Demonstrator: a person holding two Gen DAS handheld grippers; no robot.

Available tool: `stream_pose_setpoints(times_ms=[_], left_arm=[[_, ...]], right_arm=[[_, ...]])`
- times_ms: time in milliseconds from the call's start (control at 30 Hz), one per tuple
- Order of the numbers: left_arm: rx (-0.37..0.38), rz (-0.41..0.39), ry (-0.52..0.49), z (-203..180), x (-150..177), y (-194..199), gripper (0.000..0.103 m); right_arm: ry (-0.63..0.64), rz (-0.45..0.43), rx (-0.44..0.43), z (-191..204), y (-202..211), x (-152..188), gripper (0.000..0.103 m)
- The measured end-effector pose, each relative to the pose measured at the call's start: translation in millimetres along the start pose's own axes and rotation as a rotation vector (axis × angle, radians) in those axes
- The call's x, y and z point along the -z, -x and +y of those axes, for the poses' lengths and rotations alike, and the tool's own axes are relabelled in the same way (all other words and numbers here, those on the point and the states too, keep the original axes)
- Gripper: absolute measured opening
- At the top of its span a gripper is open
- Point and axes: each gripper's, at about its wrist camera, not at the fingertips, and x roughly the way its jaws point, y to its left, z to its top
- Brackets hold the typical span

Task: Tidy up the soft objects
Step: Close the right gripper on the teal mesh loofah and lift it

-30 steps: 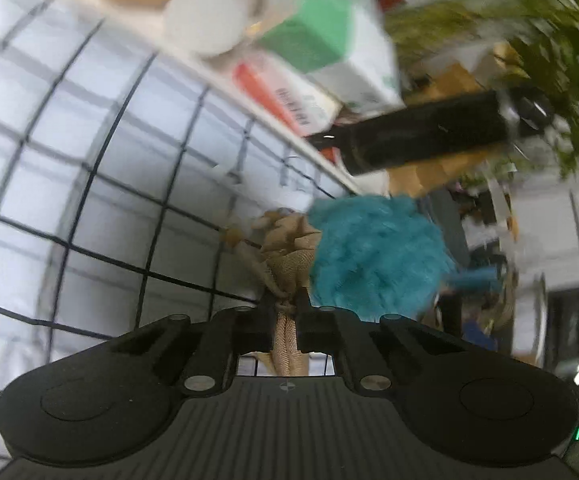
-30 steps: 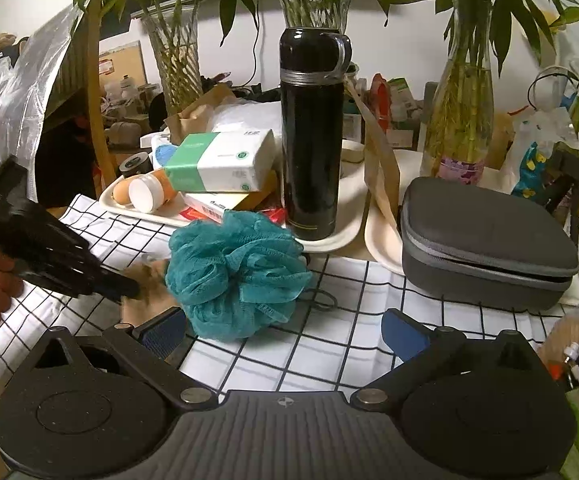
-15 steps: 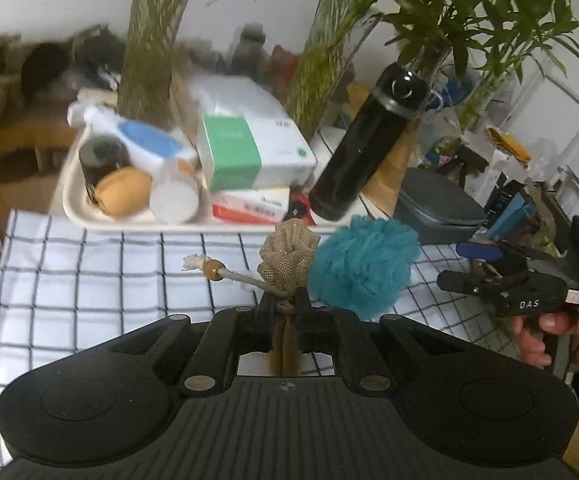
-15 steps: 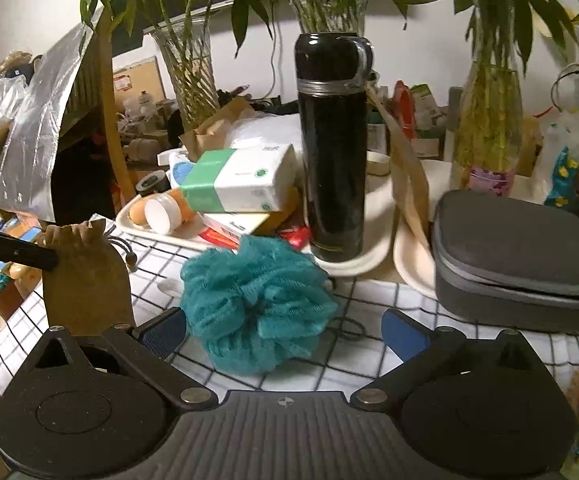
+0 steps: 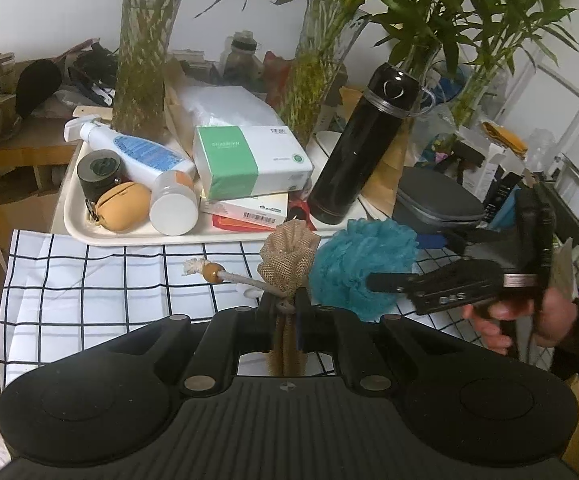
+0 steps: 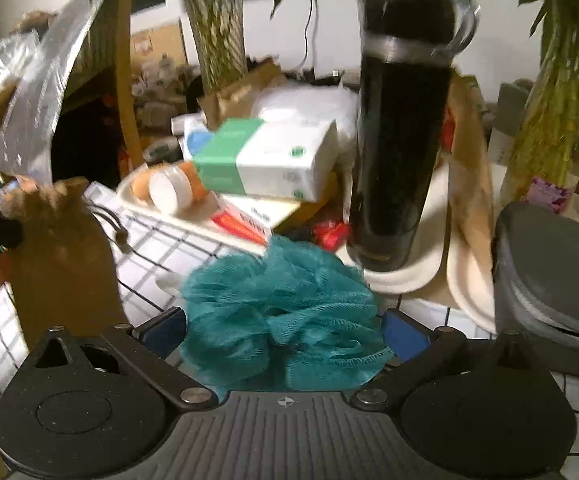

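Note:
My left gripper (image 5: pixel 283 312) is shut on a tan burlap drawstring pouch (image 5: pixel 287 258) and holds it above the checked cloth (image 5: pixel 89 280); its cord with a wooden bead (image 5: pixel 213 272) sticks out left. The pouch also shows in the right wrist view (image 6: pixel 63 256) at the left. A teal mesh bath pouf (image 5: pixel 363 268) lies on the cloth beside it. My right gripper (image 6: pixel 283 330) is open, its blue pads on either side of the pouf (image 6: pixel 285 316). The right gripper also shows in the left wrist view (image 5: pixel 373 282), reaching the pouf from the right.
A white tray (image 5: pixel 69 216) behind the cloth holds a tissue box (image 5: pixel 249 160), a spray bottle (image 5: pixel 137 152), a tape roll (image 5: pixel 99 170) and a tan coin pouch (image 5: pixel 123 206). A black flask (image 5: pixel 363 148), a grey case (image 5: pixel 435 200) and plant vases (image 5: pixel 145 40) stand behind.
My right gripper has moved forward, so the pouf now lies between its open fingers. My left gripper turned upright with the pouch, then held about still.

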Motion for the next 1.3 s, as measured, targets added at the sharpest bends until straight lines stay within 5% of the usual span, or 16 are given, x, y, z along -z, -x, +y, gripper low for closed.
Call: stream_pose_setpoints(times_ms=[333, 533, 1000, 1300], left_arm=[[0.01, 0.005, 0.013, 3, 1, 1, 0.009], [0.01, -0.004, 0.005, 0, 0, 1, 0.009], [0.003, -0.047, -0.036, -7, 0, 4, 0.009], [0.001, -0.055, -0.028, -5, 0, 6, 0.009]], right_arm=[[-0.002, 0.055, -0.002, 3, -27, 5, 0.101], [-0.023, 0.069, -0.031, 2, -24, 5, 0.063], [-0.011, 0.01, -0.058, -1, 36, 4, 0.01], [0.014, 0.016, -0.028, 5, 70, 12, 0.007]])
